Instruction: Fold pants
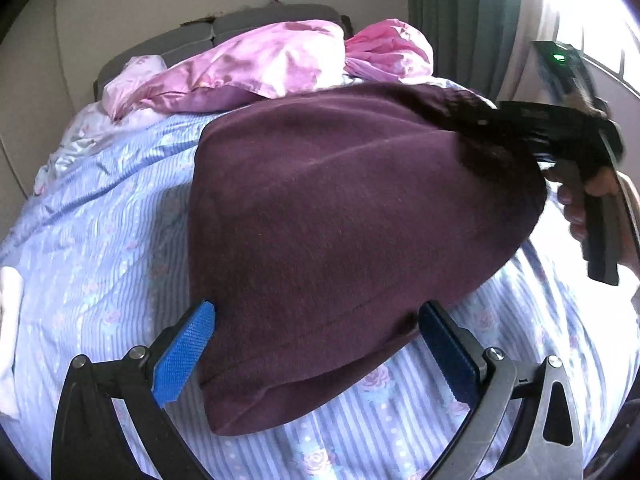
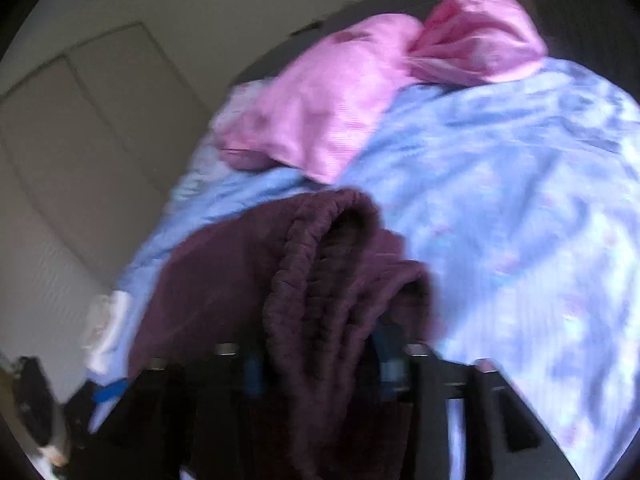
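pants [image 1: 340,216] x1 | grippers x2 | pink pillows [image 1: 256,64] x2 (bunched) | bedsheet [image 1: 104,240] x1

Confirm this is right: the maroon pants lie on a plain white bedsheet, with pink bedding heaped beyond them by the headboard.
Not quite. The sheet under the maroon pants is blue, striped and flowered, not plain white, as the left wrist view shows. The pink bedding is indeed heaped beyond them by the headboard.

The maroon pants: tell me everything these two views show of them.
The maroon pants are thick, fleecy fabric, folded into a bulky bundle lying on the blue floral bedspread. Their gathered elastic waistband runs between the blue pads of the right gripper; blur hides whether the pads press it. The near folded end sits between the wide-open fingers of the left gripper, close by both pads. Pink bedding lies beyond, apart.
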`<state>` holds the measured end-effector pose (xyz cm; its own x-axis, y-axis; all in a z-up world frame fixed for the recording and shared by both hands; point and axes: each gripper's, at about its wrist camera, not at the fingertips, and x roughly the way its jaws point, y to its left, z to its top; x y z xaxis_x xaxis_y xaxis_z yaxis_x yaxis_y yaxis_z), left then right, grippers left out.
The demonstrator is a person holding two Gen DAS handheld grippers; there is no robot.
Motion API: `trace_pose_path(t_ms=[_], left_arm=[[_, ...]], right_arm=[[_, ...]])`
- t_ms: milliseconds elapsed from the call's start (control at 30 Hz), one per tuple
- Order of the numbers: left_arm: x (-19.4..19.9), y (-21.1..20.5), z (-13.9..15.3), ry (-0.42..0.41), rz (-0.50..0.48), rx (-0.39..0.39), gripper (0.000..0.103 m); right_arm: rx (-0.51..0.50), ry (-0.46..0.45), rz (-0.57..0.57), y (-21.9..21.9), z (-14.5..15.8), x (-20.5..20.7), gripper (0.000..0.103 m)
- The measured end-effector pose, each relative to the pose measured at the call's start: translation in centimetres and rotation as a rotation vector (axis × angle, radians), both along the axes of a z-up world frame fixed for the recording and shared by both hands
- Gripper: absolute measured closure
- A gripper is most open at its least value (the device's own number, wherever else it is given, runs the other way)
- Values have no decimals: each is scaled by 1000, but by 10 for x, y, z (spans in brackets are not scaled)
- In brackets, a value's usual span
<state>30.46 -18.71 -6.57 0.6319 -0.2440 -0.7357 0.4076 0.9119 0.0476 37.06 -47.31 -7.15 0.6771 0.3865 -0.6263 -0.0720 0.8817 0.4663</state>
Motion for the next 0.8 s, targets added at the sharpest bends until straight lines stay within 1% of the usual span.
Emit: trace_pose_path(t_ms=[33,167,200,233,267,333,367,400,467,533,567,633,700,767,800], left_arm=[[0,1,0,2,2,-5,0],[1,5,3,13,7,-18,0],[2,7,5,21,12,-33,0],[1,9,7,29,16,-51,0],[1,10,10,31,18,-64,0],[-4,12,19,12,20,-75,0],[-8,13,25,-12,14,-71,0],[-12,14,31,-36,12,-65,0],[-19,18,42,-81,15,-57,0],[-24,26,53,-109,36,-67,0],[-24,29,56,-113,51,-77,0],[-25,39,62,-111,85,-121,0],[-25,43,63,-104,105,-142,0],[-25,40,62,-112,108,-123,0],[-26,36,60,-121,100,-99,0]], right_arm=[[-19,3,-11,-2,5,3,32],[-150,-24,-21,3,36,-17,31],[-182,-38,-40,4,48,-27,29],[-205,-40,-61,1,51,-31,24],[-239,-41,-90,0,58,-39,22],[-319,-35,-167,-1,69,-51,22],[-339,-55,-189,0,74,-62,22],[-327,-73,-202,2,79,-71,22],[-271,-102,-232,11,89,-93,16],[-217,-135,-278,18,91,-114,5],[-188,-144,-299,20,91,-117,3],[-18,-137,-288,18,77,-129,1],[161,-78,-299,11,55,-130,1],[357,-41,-325,1,27,-132,1],[425,-35,-331,-3,16,-132,1]])
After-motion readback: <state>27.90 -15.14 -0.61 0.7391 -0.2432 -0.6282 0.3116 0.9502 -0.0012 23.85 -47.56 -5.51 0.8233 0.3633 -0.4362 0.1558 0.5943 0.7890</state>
